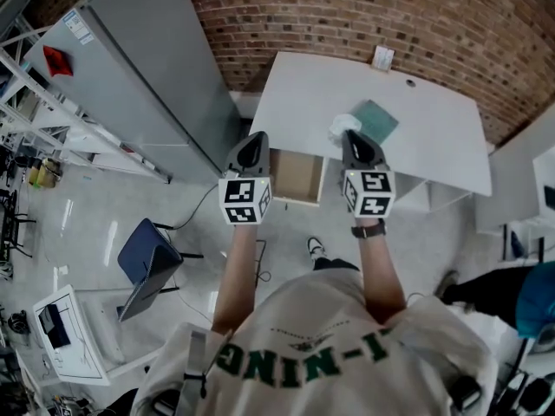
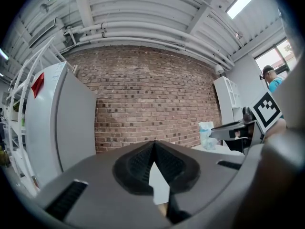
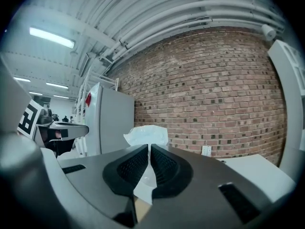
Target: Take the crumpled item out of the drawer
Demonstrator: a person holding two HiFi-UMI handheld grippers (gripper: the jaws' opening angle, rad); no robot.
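The crumpled white item point(image 1: 343, 126) is held up over the white table point(image 1: 434, 137), just right of the open drawer point(image 1: 297, 177) with its bare wooden bottom. My right gripper point(image 1: 350, 135) is shut on it. In the right gripper view the crumpled item point(image 3: 147, 135) sticks out above the pinched jaws of the right gripper point(image 3: 148, 148). My left gripper point(image 1: 254, 139) hovers at the drawer's left side, and in its own view the left gripper point(image 2: 153, 145) has its jaws shut with nothing in them. The crumpled item point(image 2: 206, 134) also shows there at the right.
A teal sheet point(image 1: 376, 121) lies on the table behind the crumpled item. A tall grey cabinet point(image 1: 147, 68) stands to the left, and a brick wall point(image 1: 347, 16) runs behind. A blue chair point(image 1: 146, 258) sits on the floor at lower left. A person in blue point(image 1: 536, 300) stands at the right.
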